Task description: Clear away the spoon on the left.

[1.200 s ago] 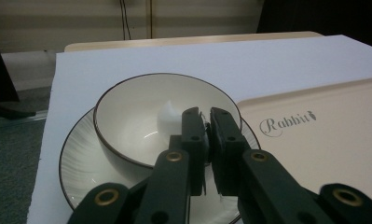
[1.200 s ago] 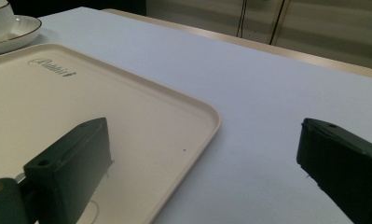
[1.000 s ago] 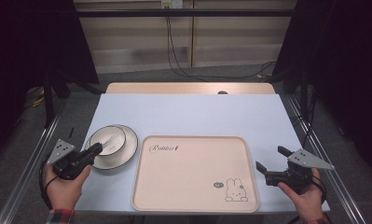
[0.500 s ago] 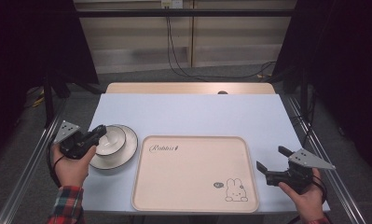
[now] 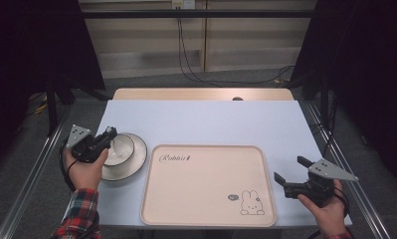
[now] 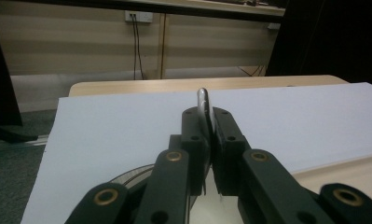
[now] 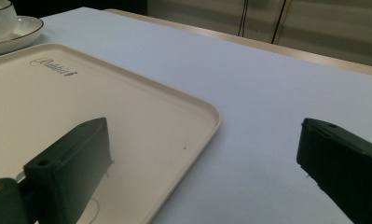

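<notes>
Sitting under everything is the big table [image 5: 206, 119] with its pale blue top. On it, toward the person's side, lies the cream tray [image 5: 208, 184], flat and bare, with a little rabbit picture [image 5: 250, 203] in one corner.

To the left of the tray, just beside its edge, is a round saucer [image 5: 136, 160] with a thin dark line around it. A white cup [image 5: 120, 148] sits on the saucer.

The left gripper [image 5: 106, 137] is right at the cup. In the left gripper view its two black jaws are pinched together on the thin rim of the cup [image 6: 203, 105], which sticks straight up between them. So the left gripper has hold of the cup by its near left edge. The cup looks like it is resting on the saucer, but I cannot tell if it is lifted a tiny bit.

The right gripper [image 5: 288, 175] is far off, just past the right edge of the tray, down by the rabbit corner. Its jaws are spread wide and hold nothing.

The tray lies to the right of the cup, so I think the cup has to go up and then to the right. The left hand [image 5: 86, 169] is much nearer, so that job is for the left hand.
</notes>
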### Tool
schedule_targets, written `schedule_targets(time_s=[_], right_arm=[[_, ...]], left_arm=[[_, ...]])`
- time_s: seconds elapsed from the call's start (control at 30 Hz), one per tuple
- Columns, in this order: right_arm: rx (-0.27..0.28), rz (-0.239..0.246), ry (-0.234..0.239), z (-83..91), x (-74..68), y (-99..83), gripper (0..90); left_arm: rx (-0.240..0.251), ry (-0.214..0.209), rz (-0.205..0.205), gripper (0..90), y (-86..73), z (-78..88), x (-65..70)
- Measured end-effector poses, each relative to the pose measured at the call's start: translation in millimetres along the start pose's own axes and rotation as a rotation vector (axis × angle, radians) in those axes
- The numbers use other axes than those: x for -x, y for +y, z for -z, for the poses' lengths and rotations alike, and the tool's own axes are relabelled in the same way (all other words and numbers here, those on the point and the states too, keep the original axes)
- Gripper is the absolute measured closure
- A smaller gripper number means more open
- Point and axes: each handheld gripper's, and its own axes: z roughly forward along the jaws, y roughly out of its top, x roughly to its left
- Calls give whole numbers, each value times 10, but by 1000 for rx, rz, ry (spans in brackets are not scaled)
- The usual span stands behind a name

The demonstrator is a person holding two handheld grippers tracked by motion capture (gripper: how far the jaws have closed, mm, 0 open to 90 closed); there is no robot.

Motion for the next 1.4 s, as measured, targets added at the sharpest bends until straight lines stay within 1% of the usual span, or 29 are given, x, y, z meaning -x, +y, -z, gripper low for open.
schedule_targets(time_s=[0.03,0.1,0.17,0.27,0.3,0.37,0.43,0.5,0.53,0.57,0.6,0.63,0.67,0.93,1.0,1.1,1.13,1.2,1.23,1.27,1.3,1.33,1.37,1.4], right_arm=[[0,0,-1,0,3,-3,26],[0,1,-2,0,3,-4,26],[0,2,-1,0,2,-4,26],[0,2,-2,1,0,-4,26],[0,4,-3,0,2,-4,26],[0,2,-3,3,1,-4,26],[-1,2,-2,5,2,-3,26],[-1,3,-1,7,5,-2,26],[-2,2,-3,6,5,-3,26],[-3,3,0,3,7,-7,26],[-3,3,0,3,7,-7,26],[-3,4,0,1,7,-7,26],[-2,3,1,3,6,-6,26],[-1,3,0,3,8,-10,26],[-1,5,0,1,7,-10,26],[-2,8,-2,0,3,-8,26],[0,7,-4,3,3,-6,26],[1,7,-4,3,6,-7,26],[1,7,-4,3,6,-7,26],[0,6,-5,3,7,-8,26],[-1,6,-3,2,9,-9,26],[-1,6,-3,2,9,-9,26],[-1,7,-4,3,10,-9,26],[-1,7,-4,3,10,-9,26]], left_arm=[[7,-10,3,848,-8,-25,1],[14,-16,10,849,-14,-42,-2],[14,-11,12,849,-14,-45,0],[18,-15,24,850,-21,-54,2],[22,-22,30,850,-24,-57,0],[15,-32,45,852,-17,-58,6],[9,-27,45,852,-12,-57,13],[8,-44,55,852,-1,-53,15],[7,-47,56,853,7,-50,19],[7,-41,59,853,18,-47,32],[13,-48,65,853,27,-48,45],[11,-53,61,853,41,-42,52],[19,-61,70,853,71,-40,77],[26,-71,69,853,195,-2,129],[28,-90,72,853,226,13,133],[31,-95,71,853,274,36,153],[33,-104,76,853,289,40,157],[36,-103,79,854,318,48,169],[33,-111,74,854,333,53,169],[31,-106,76,854,348,54,183],[33,-118,76,853,372,57,200],[33,-118,76,854,372,57,200],[29,-128,70,854,383,56,204],[29,-125,74,854,395,56,224]])
